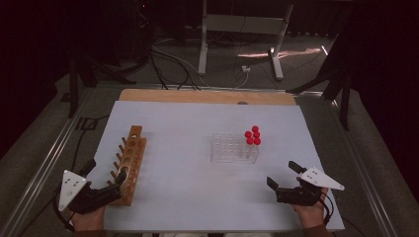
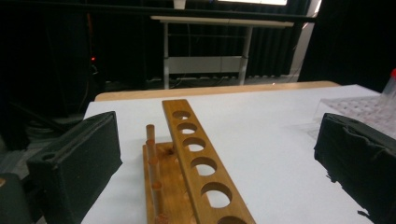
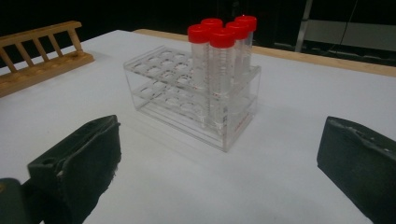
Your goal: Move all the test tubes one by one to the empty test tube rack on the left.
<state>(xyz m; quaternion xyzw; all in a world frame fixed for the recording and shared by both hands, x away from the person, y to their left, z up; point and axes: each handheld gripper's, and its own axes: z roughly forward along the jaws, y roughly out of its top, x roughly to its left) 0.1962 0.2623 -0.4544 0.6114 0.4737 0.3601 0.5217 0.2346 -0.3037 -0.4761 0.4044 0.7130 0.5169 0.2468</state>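
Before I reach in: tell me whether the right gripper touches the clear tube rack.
Apart. In the right gripper view, bare white table lies between the open right gripper and the clear tube rack.

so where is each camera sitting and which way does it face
high view: above the person's side, looking forward and down on the table; both hands and each hand-held gripper show.
left gripper view: between open jaws, along the wooden rack.
right gripper view: between open jaws, facing the clear rack of red-capped tubes.
Both gripper views catch the wooden rack.
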